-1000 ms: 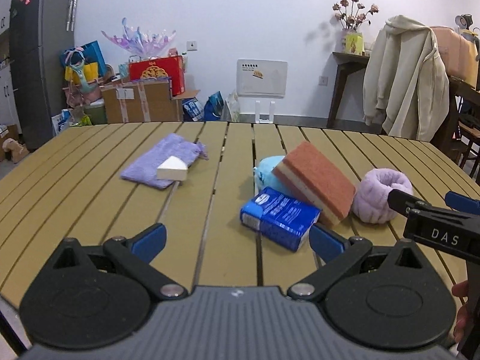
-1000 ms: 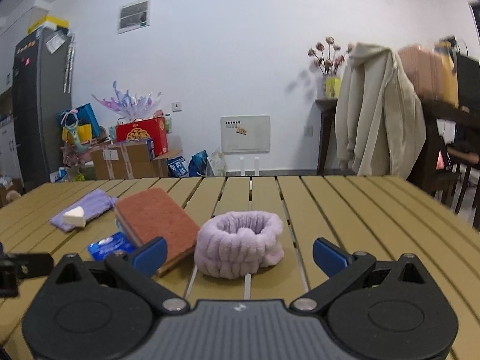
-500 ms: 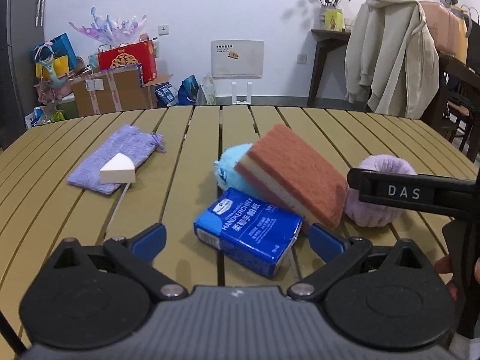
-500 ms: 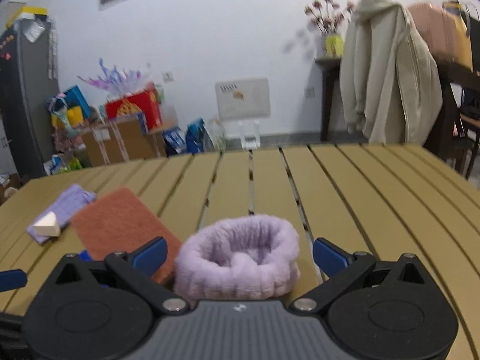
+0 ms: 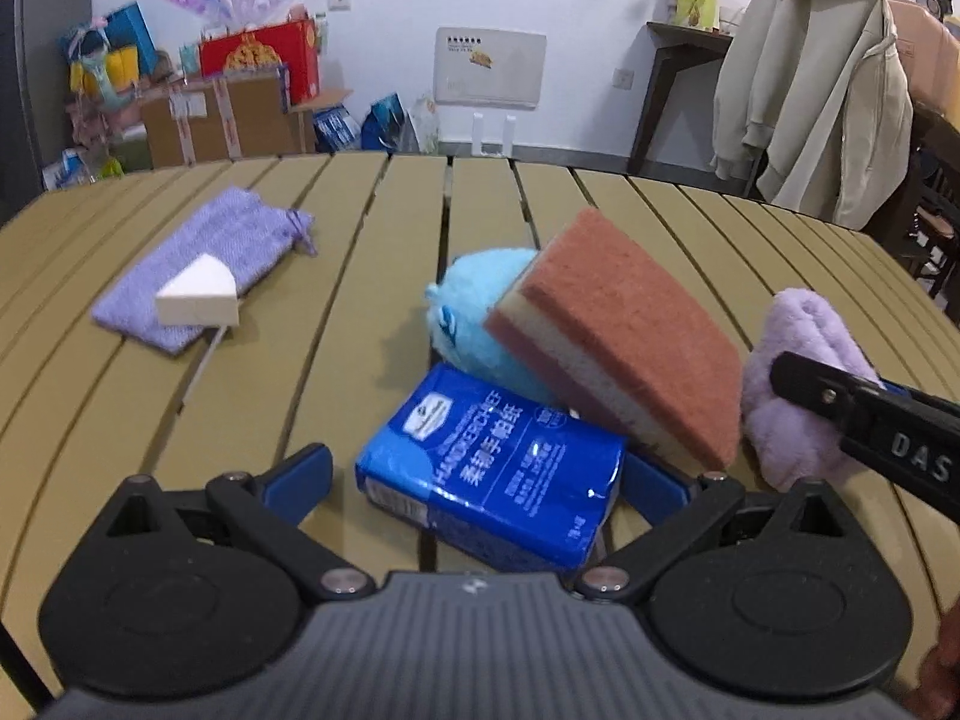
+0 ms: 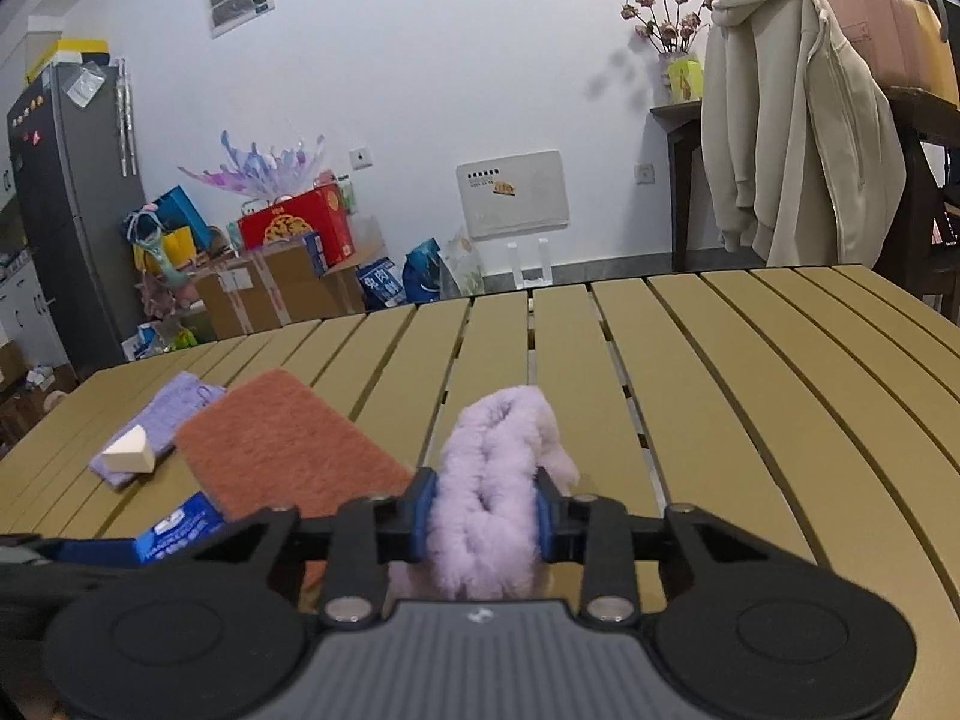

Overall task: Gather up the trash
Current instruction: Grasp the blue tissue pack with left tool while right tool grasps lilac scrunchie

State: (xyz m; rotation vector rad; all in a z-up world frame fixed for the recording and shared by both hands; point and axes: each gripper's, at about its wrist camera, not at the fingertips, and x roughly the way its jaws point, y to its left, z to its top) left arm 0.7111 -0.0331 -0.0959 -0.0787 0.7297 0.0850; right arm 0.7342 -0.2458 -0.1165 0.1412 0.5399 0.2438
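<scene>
Slatted tan boards make up the table [image 6: 750,396], with a white wall, stacked cardboard boxes and a cream hoodie [image 6: 798,138] draped on a chair behind it. Near the front edge, the right claw [image 6: 483,516] is closing on a fluffy lilac band [image 6: 498,480], its blue pads pressing the fabric from both sides so the band is bunched up narrow between them. Just to its left, an orange sponge [image 5: 630,330] lies tilted, its far end propped on a furry turquoise ball [image 5: 474,312] and its near end over a blue tissue pack [image 5: 498,468]; this pile sits tight against the band. The left claw [image 5: 474,480] stands wide open, holding nothing, with the tissue pack lying between its blue tips; the pads are not touching it. In the left wrist view the right claw's black arm crosses in front of the lilac band. Farther left, well apart from the pile, a purple pouch [image 5: 204,276] lies flat with a white wedge [image 5: 198,300] resting on its near end.
</scene>
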